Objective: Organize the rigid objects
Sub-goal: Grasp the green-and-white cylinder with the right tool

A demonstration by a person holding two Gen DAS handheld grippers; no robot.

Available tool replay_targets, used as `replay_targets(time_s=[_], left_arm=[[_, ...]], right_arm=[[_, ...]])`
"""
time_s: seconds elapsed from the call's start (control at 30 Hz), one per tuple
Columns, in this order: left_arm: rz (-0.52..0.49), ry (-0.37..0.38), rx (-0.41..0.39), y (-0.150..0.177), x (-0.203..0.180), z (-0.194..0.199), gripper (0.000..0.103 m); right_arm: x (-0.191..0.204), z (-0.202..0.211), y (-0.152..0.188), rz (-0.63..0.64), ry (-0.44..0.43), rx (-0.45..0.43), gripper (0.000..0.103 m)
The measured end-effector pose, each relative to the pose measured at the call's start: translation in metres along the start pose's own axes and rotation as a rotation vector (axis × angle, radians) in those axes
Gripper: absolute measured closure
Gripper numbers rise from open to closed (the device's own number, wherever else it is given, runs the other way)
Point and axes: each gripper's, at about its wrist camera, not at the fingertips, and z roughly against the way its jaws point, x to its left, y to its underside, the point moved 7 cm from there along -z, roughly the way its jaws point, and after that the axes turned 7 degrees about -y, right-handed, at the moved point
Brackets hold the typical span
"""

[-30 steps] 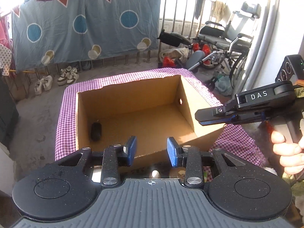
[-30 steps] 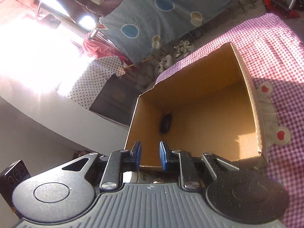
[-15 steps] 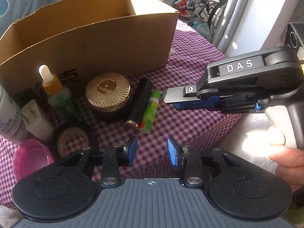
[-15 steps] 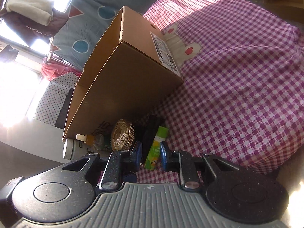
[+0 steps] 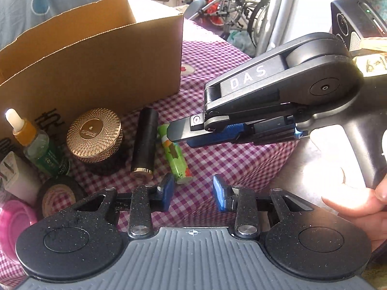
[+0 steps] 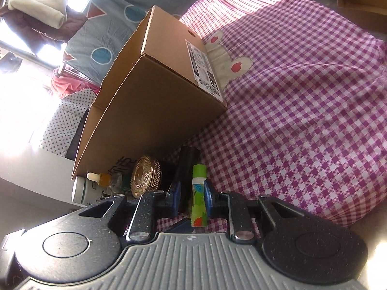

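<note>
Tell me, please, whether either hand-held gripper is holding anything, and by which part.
Nothing is gripped yet. The right hand-held gripper straddles the green tube near one end, a gap showing beside it; the left hand-held gripper is empty.

Green tube [image 6: 198,194] between right claw [image 6: 192,199] pads

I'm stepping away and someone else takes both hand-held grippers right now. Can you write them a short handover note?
Right hand-held gripper: jaws either side of the green printed tube lying on the purple checked cloth; pads near it, no grip visible.
Left hand-held gripper: open, empty, over the cloth near the tube.
Waiting in front of the open cardboard box: black cylinder with a gold end, gold-lidded round jar, dropper bottle with an amber collar, tape roll, pink round lid, white bottle.
Done: unclear; box contents are hidden.
Left: grip the tube, box it, then the rest.
</note>
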Motion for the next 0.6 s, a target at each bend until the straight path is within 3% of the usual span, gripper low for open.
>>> replay_targets(time_s=[0.6], left_arm=[[-0.025,-0.136,-0.007,-0.019,-0.008,-0.016,0.078]], right_arm=[[0.005,-0.023,-0.001,0.092,0.072,0.052,0.08]])
